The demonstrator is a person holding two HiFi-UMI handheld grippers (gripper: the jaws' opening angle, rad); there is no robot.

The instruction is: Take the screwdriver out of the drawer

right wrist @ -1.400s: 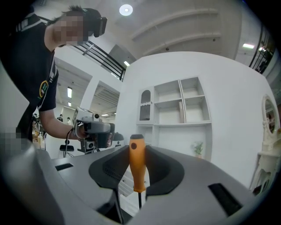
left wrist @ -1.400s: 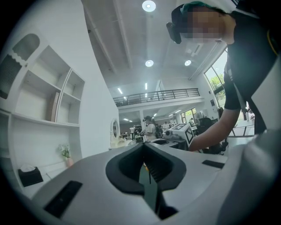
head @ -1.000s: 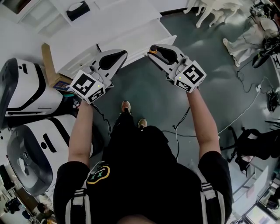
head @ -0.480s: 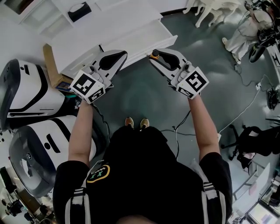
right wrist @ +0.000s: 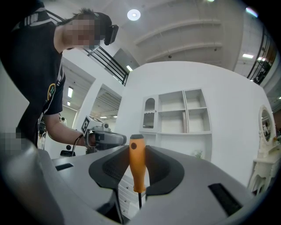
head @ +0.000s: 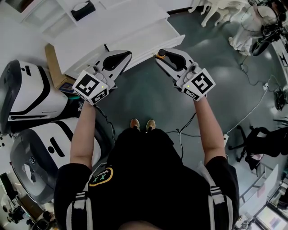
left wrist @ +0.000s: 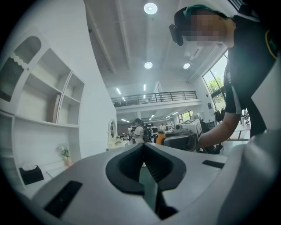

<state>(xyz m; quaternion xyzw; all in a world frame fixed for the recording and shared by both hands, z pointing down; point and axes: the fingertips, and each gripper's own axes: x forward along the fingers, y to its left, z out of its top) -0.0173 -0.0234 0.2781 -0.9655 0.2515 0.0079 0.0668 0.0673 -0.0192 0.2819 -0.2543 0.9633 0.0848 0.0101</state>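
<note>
The screwdriver [right wrist: 136,169] has an orange handle and stands upright between the pads of my right gripper [right wrist: 137,151], which is shut on it; its thin shaft points down. In the head view the handle's end [head: 160,54] shows at the tip of my right gripper [head: 163,57], in front of the white drawer cabinet [head: 135,31]. My left gripper [head: 118,58] hangs level beside it, shut with nothing in it [left wrist: 143,147]. Each gripper view shows the other gripper: the right one [left wrist: 175,139], the left one [right wrist: 105,139].
White rounded machines [head: 27,96] and a cardboard piece [head: 50,67] stand at the left. Cables [head: 252,112] lie on the grey floor at the right. A black tissue box [head: 83,10] sits on the cabinet. White shelves [right wrist: 182,112] rise above the drawers.
The person has stepped back a little from the cabinet, and both grippers went along. The right gripper still holds the screwdriver; the left stays shut.
</note>
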